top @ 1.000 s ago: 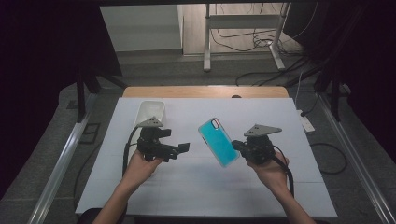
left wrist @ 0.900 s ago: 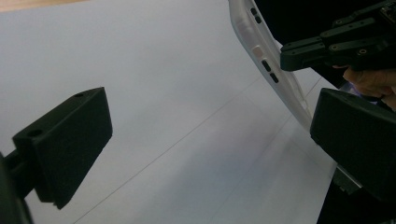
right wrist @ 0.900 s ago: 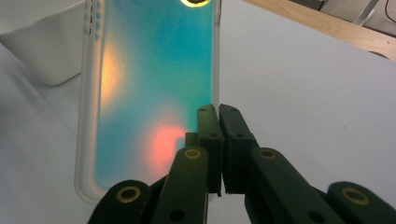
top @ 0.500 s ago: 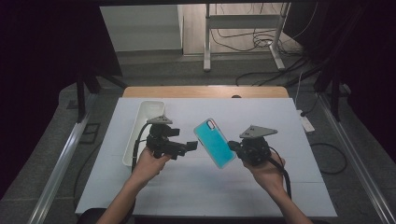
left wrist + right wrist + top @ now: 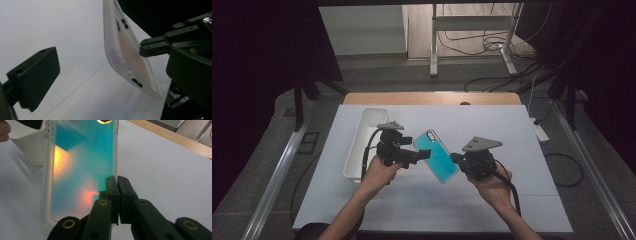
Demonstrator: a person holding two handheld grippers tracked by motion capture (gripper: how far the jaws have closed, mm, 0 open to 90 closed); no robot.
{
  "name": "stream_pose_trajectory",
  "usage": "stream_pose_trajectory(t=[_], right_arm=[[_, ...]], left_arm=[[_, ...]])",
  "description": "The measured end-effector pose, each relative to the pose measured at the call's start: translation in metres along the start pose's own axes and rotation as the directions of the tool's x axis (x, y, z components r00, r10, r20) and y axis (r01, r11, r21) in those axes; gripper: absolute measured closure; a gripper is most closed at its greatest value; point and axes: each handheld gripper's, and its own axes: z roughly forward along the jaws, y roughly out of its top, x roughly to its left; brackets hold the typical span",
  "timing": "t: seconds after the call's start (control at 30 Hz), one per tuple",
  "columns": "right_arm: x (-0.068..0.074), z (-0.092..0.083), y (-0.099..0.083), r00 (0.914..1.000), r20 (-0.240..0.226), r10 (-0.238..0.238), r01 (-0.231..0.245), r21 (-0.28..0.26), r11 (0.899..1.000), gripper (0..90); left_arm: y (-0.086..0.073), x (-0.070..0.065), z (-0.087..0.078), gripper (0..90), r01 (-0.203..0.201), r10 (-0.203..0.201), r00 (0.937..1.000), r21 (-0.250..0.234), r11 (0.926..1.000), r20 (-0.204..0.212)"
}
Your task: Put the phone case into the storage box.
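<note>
The right hand-held gripper (image 5: 117,182) is clenched on the edge of the teal phone case (image 5: 436,155), holding it tilted above the white surface (image 5: 522,135), while the left hand-held gripper (image 5: 414,156), jaws apparently spread, reaches in for a second grip, which calls for closing on the case's free edge.

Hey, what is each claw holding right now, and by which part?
The right claw pinches the teal phone case by its side rim near one end. The left claw is open beside it, holding nothing.
</note>
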Motion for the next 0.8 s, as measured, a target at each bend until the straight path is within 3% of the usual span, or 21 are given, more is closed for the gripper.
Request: stream_pose_trajectory(t=[0.37, 0.47, 0.57, 0.6, 0.63, 0.8], right_arm=[[0.009, 0.000, 0.002, 0.9995, -0.007, -0.030, 0.030, -0.007, 1.000, 88.1], [0.011, 0.000, 0.003, 0.9993, -0.005, -0.037, 0.037, -0.009, 0.999, 88.1], [0.012, 0.000, 0.003, 0.9991, -0.001, -0.043, 0.043, -0.010, 0.999, 88.1], [0.012, 0.000, 0.003, 0.9990, 0.000, -0.044, 0.044, -0.011, 0.999, 88.1], [0.012, -0.001, 0.003, 0.9991, -0.001, -0.043, 0.043, -0.014, 0.999, 88.1], [0.014, -0.001, 0.003, 0.9987, 0.002, -0.050, 0.051, -0.017, 0.999, 88.1]], left_arm=[[-0.002, 0.003, 0.005, 2.2, 0.005, -0.004, 0.9988, -0.007, 1.0000, 0.048], [-0.002, 0.003, 0.005, 10.6, 0.008, -0.008, 0.9985, -0.011, 0.9999, 0.054], [-0.003, 0.004, 0.004, 25.6, 0.013, -0.012, 0.9975, -0.006, 0.9999, 0.069], [-0.003, 0.004, 0.004, 25.6, 0.020, -0.019, 0.9959, -0.004, 0.9998, 0.088], [-0.003, 0.004, 0.004, 33.6, 0.022, -0.022, 0.9948, 0.000, 0.9998, 0.100], [-0.003, 0.004, 0.003, 50.2, 0.048, -0.049, 0.9902, 0.012, 0.9988, 0.131]])
